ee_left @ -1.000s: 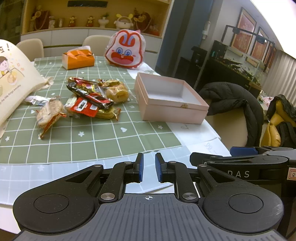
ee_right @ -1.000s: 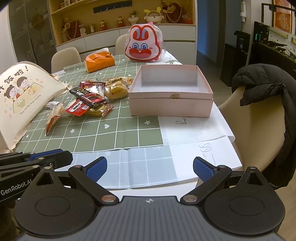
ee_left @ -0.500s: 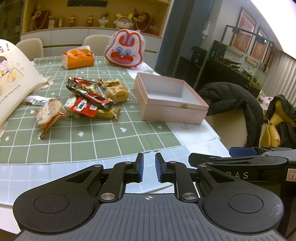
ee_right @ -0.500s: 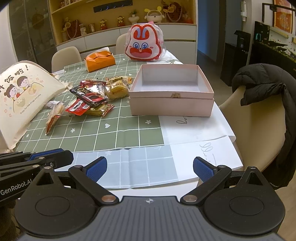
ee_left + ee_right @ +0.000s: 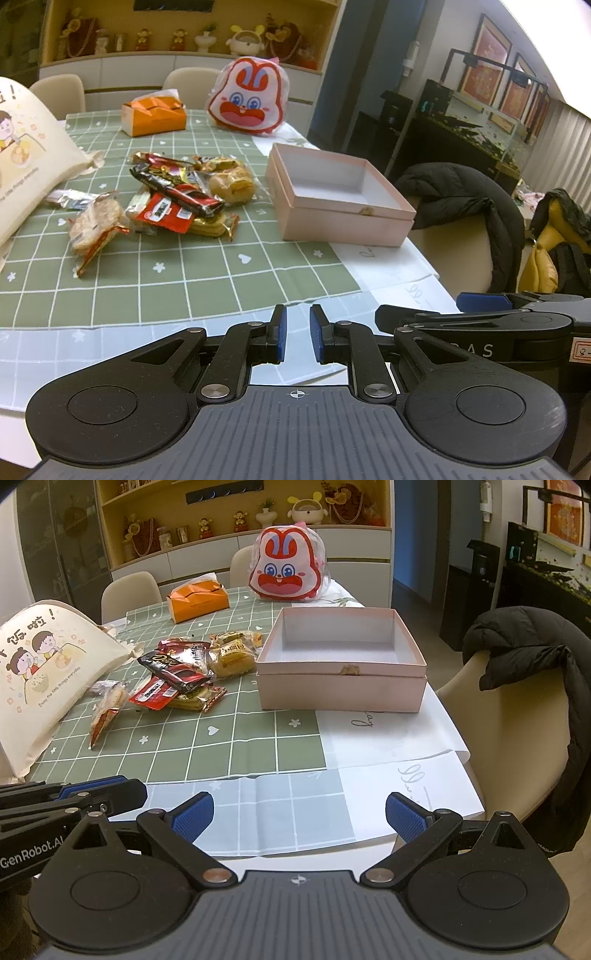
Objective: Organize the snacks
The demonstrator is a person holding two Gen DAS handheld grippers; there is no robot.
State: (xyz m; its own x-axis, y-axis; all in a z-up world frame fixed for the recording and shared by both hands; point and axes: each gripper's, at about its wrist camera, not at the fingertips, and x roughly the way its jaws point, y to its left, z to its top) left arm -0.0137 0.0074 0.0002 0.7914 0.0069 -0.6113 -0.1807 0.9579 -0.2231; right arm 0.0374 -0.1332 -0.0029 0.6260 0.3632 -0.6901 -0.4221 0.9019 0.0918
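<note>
A pile of wrapped snacks [image 5: 173,195] lies on the green checked tablecloth; it also shows in the right wrist view [image 5: 177,679]. An open, empty pink box [image 5: 340,199] stands to the right of the pile, also in the right wrist view [image 5: 340,664]. A rice cracker packet [image 5: 94,225] lies apart at the left. My left gripper [image 5: 297,334] is nearly shut and empty, hovering at the table's near edge. My right gripper [image 5: 299,818] is open wide and empty, beside the left one, over the near edge.
A cream cartoon tote bag [image 5: 40,664] lies at the left. An orange tissue box [image 5: 197,600] and a rabbit-face bag [image 5: 288,568] stand at the far end. A chair with a black jacket [image 5: 532,686] is at the right. White papers [image 5: 399,746] lie near the box.
Both grippers have shifted slightly forward towards the table. Their jaws have not changed. Nothing on the table has moved.
</note>
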